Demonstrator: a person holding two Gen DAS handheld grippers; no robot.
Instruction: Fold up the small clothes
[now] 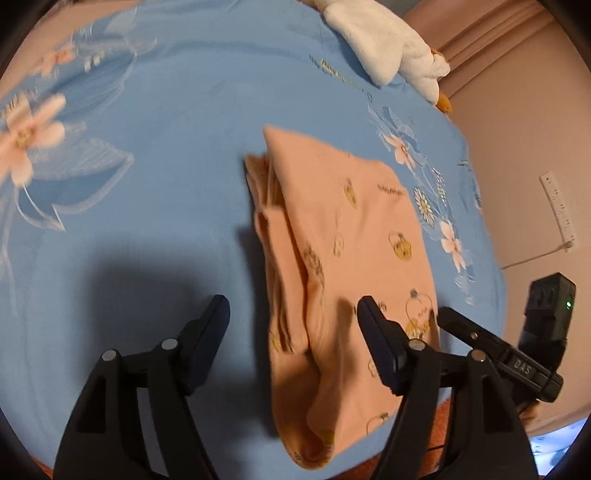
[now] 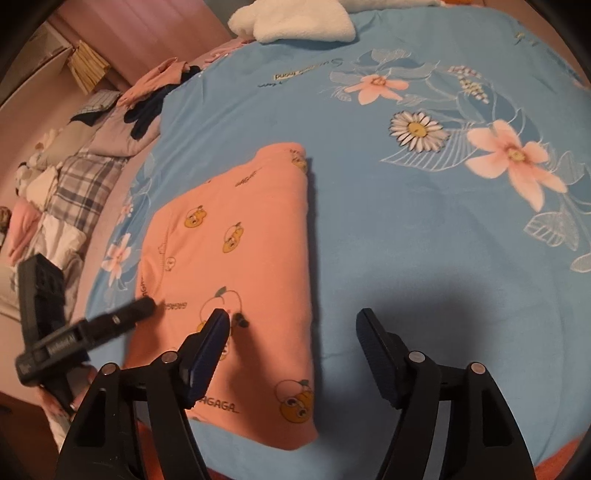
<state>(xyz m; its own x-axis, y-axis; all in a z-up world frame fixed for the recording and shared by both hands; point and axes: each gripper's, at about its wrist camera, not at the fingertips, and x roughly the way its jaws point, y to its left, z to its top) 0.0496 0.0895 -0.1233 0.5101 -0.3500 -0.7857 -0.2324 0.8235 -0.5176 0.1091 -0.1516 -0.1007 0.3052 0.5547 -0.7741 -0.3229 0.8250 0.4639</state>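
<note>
A soft peach cotton garment (image 2: 236,258) printed with orange cartoon faces lies folded into a thick rectangle on the blue floral bedsheet (image 2: 406,240). Left tongs (image 1: 291,314) and right tongs (image 2: 293,326) hover released, gripping nothing.

Folded peach garment (image 2: 236,266) with orange cartoon prints lying flat on blue floral bedsheet (image 2: 406,229), right gripper (image 2: 293,319) above its near edge with jaws spread apart, left gripper (image 2: 146,305) at garment's left side, white plush item (image 2: 295,20) at far edge, piled laundry (image 2: 74,166) left of bed
</note>
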